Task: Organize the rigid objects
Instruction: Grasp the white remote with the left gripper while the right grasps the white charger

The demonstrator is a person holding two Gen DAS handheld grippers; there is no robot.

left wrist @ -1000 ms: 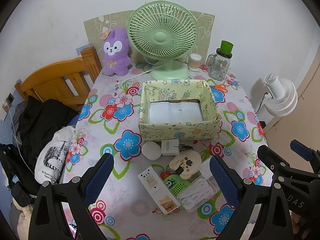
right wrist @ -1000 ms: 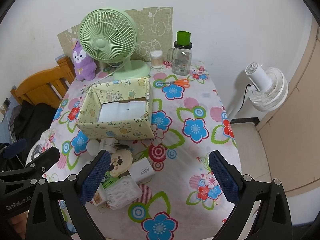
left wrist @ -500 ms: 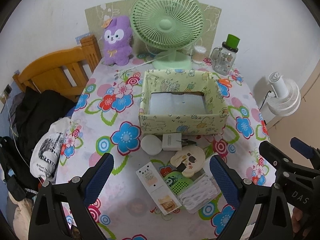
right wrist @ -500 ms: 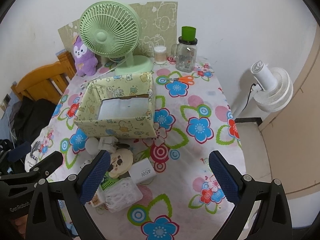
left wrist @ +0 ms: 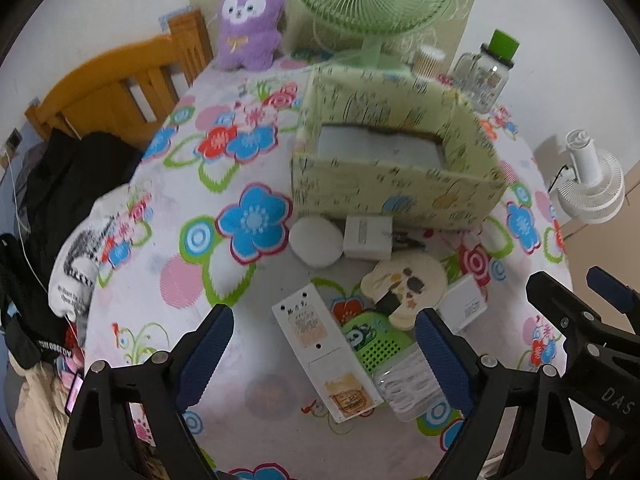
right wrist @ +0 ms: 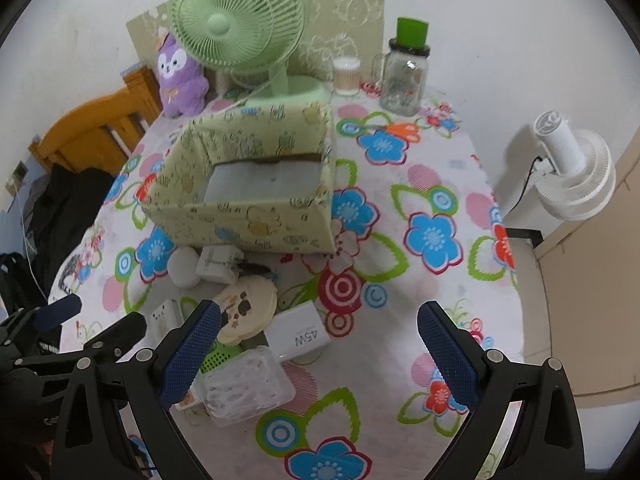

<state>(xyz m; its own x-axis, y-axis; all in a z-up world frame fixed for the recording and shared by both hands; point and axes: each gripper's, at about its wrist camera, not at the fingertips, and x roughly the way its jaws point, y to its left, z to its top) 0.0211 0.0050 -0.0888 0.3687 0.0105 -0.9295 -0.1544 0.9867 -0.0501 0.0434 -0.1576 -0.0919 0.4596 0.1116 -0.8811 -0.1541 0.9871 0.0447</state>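
Observation:
A yellow-green patterned box [left wrist: 396, 192] [right wrist: 248, 220] stands open on the flowered table, white-lined and empty. In front of it lies a cluster of small objects: a white round puck [left wrist: 316, 242], a white charger [left wrist: 368, 237], a cream bear-shaped case [left wrist: 404, 282] [right wrist: 246, 306], a long white box [left wrist: 324, 352], a green device [left wrist: 374, 344], a clear box of cotton swabs [left wrist: 408, 384] [right wrist: 244, 388] and a white 45W adapter [right wrist: 300, 336]. My left gripper [left wrist: 324, 354] is open above the long white box. My right gripper [right wrist: 318, 352] is open over the adapter.
A green desk fan [right wrist: 236, 20], a purple plush [left wrist: 248, 20], a glass jar with a green lid [right wrist: 406, 68], a swab jar [right wrist: 346, 76] and orange scissors [right wrist: 400, 130] stand at the back. A wooden chair [left wrist: 112, 92] is left, a white fan [right wrist: 572, 172] right.
Both grippers have moved forward and lower toward the cluster of small objects; the box and objects look larger. Nothing on the table has moved. Both grippers stay open.

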